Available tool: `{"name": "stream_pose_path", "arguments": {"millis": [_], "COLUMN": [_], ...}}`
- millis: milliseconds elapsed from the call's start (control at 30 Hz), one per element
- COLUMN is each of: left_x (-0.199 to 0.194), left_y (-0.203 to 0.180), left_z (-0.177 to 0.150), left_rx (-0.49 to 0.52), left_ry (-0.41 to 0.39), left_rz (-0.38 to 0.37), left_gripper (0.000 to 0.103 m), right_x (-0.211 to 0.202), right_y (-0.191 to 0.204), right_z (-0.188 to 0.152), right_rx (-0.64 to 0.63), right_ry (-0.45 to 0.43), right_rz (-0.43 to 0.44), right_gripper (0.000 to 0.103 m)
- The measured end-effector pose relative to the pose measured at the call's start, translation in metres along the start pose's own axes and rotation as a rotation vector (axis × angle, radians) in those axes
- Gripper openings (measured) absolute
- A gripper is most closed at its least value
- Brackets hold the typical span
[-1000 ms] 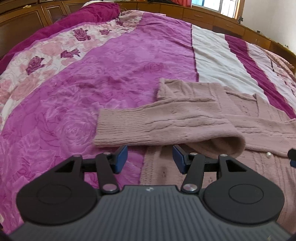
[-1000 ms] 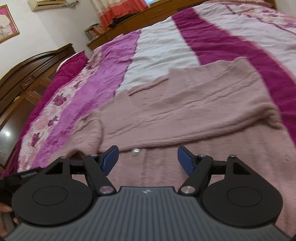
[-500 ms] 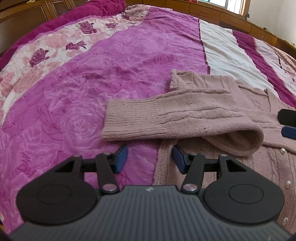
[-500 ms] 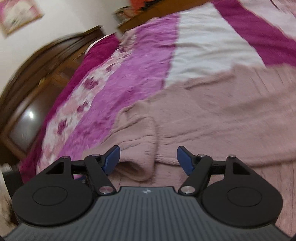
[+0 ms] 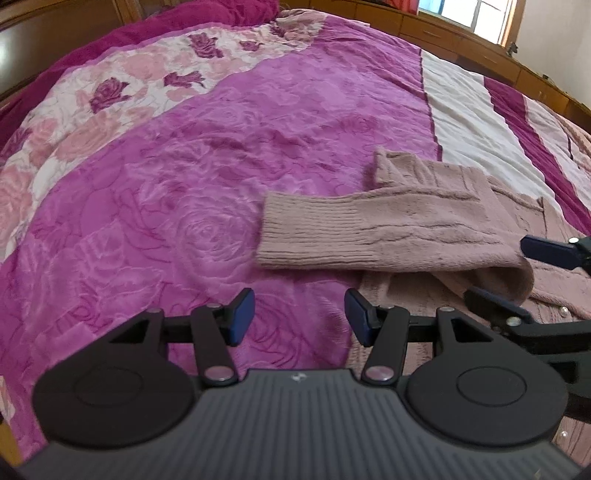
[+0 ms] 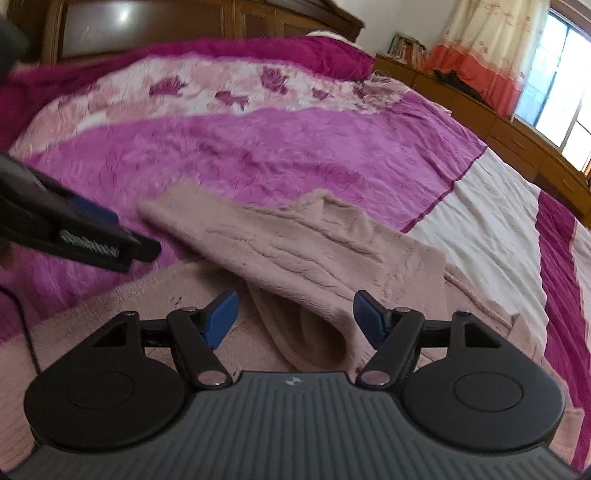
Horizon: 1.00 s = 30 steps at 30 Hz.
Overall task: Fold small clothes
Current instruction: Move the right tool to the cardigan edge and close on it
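Observation:
A dusty-pink knit cardigan (image 5: pixel 424 221) lies on the bed, one sleeve (image 5: pixel 332 232) folded across so its ribbed cuff points left over the blanket. It also shows in the right wrist view (image 6: pixel 314 251). My left gripper (image 5: pixel 299 319) is open and empty, low over the blanket just short of the cuff and the cardigan's edge. My right gripper (image 6: pixel 295 319) is open, its jaws on either side of the sleeve's folded bend (image 6: pixel 317 332), not closed on it. The right gripper also shows in the left wrist view (image 5: pixel 517 273).
The bed is covered by a magenta rose-patterned blanket (image 5: pixel 184 184) with a white stripe (image 5: pixel 472 122) and a floral band (image 5: pixel 110 92). Dark wooden headboard and cabinets (image 6: pixel 147 29) ring the bed. The left gripper's finger (image 6: pixel 74 236) reaches in from the left in the right wrist view.
My right gripper has swung left across the cardigan to the sleeve's bend and now straddles it. My left gripper has shifted left and slightly back from the sleeve. Both stayed open.

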<state>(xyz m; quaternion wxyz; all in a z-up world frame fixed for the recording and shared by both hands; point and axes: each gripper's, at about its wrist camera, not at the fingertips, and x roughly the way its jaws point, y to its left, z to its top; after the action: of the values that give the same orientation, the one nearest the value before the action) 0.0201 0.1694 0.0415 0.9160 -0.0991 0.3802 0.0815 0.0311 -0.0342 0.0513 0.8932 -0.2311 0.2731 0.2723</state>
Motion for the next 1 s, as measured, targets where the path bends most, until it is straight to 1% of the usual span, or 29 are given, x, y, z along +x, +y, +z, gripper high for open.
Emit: {"name": "stream_pose_path", "arguments": {"millis": [100, 267, 300, 333, 367, 400, 433, 500, 533, 633, 767, 900, 1000], "left_x": [0.0, 0.004, 0.004, 0.004, 0.004, 0.004, 0.004, 0.004, 0.005, 0.007, 0.008, 0.009, 0.009], "left_y": [0.005, 0.005, 0.005, 0.005, 0.005, 0.005, 0.005, 0.006, 0.006, 0.006, 0.005, 0.006, 0.006], "left_z": [-0.002, -0.005, -0.005, -0.005, -0.006, -0.006, -0.006, -0.006, -0.006, -0.006, -0.007, -0.007, -0.007], "left_rx": [-0.01, -0.013, -0.013, -0.012, -0.01, -0.008, -0.007, -0.009, -0.009, -0.011, -0.005, -0.003, -0.002], "left_ry": [0.006, 0.015, 0.015, 0.016, 0.015, 0.014, 0.013, 0.014, 0.015, 0.02, 0.022, 0.023, 0.023], "left_rz": [-0.005, -0.012, -0.012, -0.012, -0.013, -0.014, -0.014, -0.017, -0.016, -0.011, -0.006, -0.006, -0.004], "left_gripper": [0.055, 0.055, 0.055, 0.055, 0.055, 0.055, 0.055, 0.055, 0.055, 0.055, 0.055, 0.055, 0.055], "right_x": [0.008, 0.025, 0.028, 0.032, 0.035, 0.037, 0.037, 0.035, 0.033, 0.026, 0.009, -0.013, -0.029], "right_y": [0.003, 0.011, 0.012, 0.012, 0.012, 0.01, 0.007, -0.002, -0.006, -0.012, -0.027, -0.052, -0.072], "right_z": [0.005, 0.014, 0.015, 0.016, 0.016, 0.016, 0.016, 0.017, 0.017, 0.018, 0.021, 0.019, 0.01], "right_rx": [0.001, -0.026, -0.028, -0.025, -0.014, 0.004, 0.035, 0.111, 0.14, 0.17, 0.226, 0.298, 0.347], "right_ry": [-0.002, -0.004, -0.003, -0.001, 0.0, -0.002, -0.008, -0.021, -0.032, -0.069, -0.132, -0.185, -0.203], "right_rz": [0.012, 0.009, 0.008, 0.006, 0.003, 0.007, 0.02, 0.052, 0.057, 0.034, -0.019, -0.075, -0.117], "right_gripper": [0.073, 0.064, 0.059, 0.052, 0.048, 0.037, 0.023, 0.015, 0.008, 0.006, 0.005, 0.005, 0.005]}}
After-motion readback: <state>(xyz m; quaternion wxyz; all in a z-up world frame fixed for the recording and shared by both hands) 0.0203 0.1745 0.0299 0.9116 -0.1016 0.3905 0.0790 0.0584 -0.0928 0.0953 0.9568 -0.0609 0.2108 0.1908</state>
